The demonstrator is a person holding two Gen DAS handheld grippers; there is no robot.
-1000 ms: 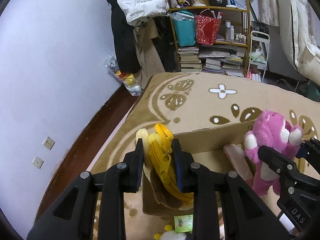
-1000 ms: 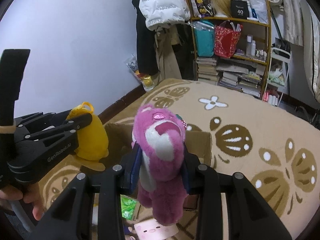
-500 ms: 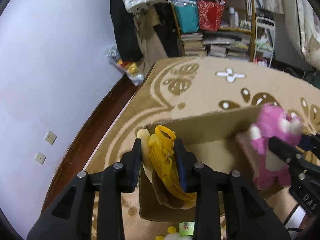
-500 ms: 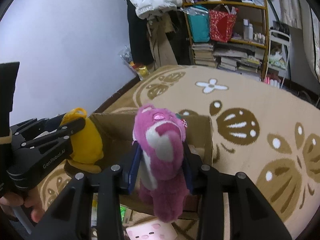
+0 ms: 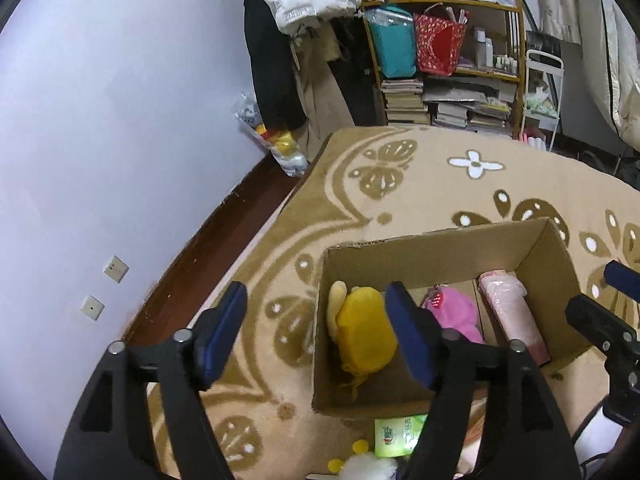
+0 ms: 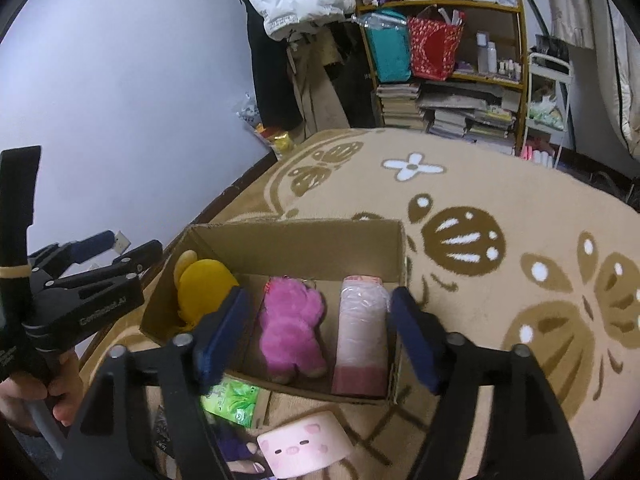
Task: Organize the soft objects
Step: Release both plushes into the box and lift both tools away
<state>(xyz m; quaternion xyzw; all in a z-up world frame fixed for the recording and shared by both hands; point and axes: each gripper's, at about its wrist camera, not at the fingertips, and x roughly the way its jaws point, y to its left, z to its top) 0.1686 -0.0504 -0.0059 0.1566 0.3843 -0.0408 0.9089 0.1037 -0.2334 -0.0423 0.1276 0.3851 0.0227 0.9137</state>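
An open cardboard box (image 5: pixel 436 252) (image 6: pixel 296 240) sits on the rug. Inside lie a yellow plush (image 5: pixel 364 332) (image 6: pixel 204 284) at the left, a pink plush bear (image 6: pixel 294 324) (image 5: pixel 454 314) in the middle and a pink wrapped roll (image 6: pixel 362 334) (image 5: pixel 512 318) at the right. My left gripper (image 5: pixel 316 336) is open and empty above the box's left edge. My right gripper (image 6: pixel 316 334) is open and empty above the box. Each gripper shows in the other's view, the left (image 6: pixel 80 280) and the right (image 5: pixel 608 320).
In front of the box lie a green packet (image 6: pixel 232 398) (image 5: pixel 400 432), a pink pig cushion (image 6: pixel 306 442) and a white fluffy toy (image 5: pixel 368 468). A cluttered bookshelf (image 5: pixel 444 60) and hanging coats (image 5: pixel 272 52) stand at the back. The purple wall (image 5: pixel 100 120) runs along the left.
Both grippers have opened. The yellow plush and the pink bear have dropped from the grippers into the box, and both grippers now stand higher above it.
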